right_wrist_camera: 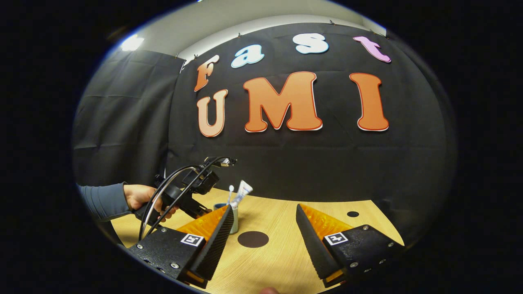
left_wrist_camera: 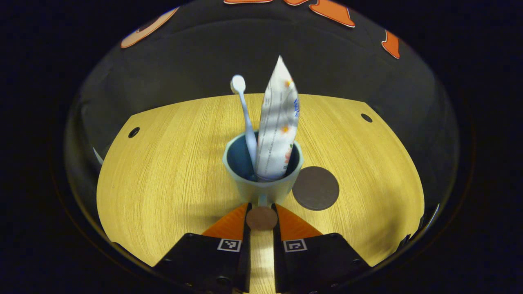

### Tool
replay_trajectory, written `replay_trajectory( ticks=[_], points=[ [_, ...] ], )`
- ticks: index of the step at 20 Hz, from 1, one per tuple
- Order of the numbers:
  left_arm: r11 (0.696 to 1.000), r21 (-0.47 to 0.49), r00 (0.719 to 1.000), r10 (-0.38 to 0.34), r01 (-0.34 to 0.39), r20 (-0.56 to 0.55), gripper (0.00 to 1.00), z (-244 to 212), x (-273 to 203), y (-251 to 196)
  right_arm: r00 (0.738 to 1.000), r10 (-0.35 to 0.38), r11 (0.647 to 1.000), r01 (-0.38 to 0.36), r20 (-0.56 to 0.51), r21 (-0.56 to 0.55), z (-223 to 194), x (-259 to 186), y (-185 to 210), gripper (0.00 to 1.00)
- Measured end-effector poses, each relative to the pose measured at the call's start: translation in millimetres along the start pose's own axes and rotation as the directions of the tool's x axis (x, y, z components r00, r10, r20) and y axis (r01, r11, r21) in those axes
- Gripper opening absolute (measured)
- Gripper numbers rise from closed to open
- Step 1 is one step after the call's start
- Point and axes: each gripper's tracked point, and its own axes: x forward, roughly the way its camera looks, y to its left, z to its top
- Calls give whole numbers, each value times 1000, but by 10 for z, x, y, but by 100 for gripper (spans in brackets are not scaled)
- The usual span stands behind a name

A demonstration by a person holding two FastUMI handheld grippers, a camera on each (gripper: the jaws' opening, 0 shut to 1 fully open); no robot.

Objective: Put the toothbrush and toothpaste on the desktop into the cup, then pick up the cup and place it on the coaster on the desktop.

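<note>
A: Where is the cup [left_wrist_camera: 262, 173] now?

B: On the worktop [left_wrist_camera: 171, 175], just left of the coaster [left_wrist_camera: 315, 188] in the left gripper view, their edges almost touching. It isn't on the coaster.

A: And what's in the cup?

B: The toothbrush [left_wrist_camera: 244, 110] and the toothpaste [left_wrist_camera: 278, 126] both stand in it, brush on the left, tube on the right, both rising well above the rim.

A: The left gripper [left_wrist_camera: 262, 212]?

B: Its fingers are drawn close together right at the cup's near side, with the cup's small handle and a round brown disc between them. They seem to pinch the handle, though I can't tell whether both press on it.

A: And the right gripper [right_wrist_camera: 264, 222]?

B: Fingers spread wide, nothing between them, held above the worktop, nearer than the cup. In the right gripper view a hand [right_wrist_camera: 141, 198] in a grey sleeve holds the left gripper beside the cup.
</note>
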Motion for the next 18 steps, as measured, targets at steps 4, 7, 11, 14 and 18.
replay_trajectory(
  ticks=[4,7,11,14,18],
  points=[
    [999,46,999,27,-25,-26,22,-64,-64,37,1000,-15,1000,15,-4,21,-35,-66,-82,92],
    [1000,-1,998,-6,6,-70,21,-140,-38,19,1000,-24,1000,24,-16,19,-74,-53,-131,92],
    [1000,-16,996,-8,7,-89,22,-127,-57,-9,1000,-9,1000,10,-26,28,-92,7,-72,92],
    [1000,2,995,-5,5,-103,22,-120,-65,-8,999,4,1000,-3,-36,22,-152,23,-4,92],
    [1000,25,991,6,-3,-135,28,-164,-56,27,999,8,1000,-8,-43,12,-167,9,1,92]
  ],
)
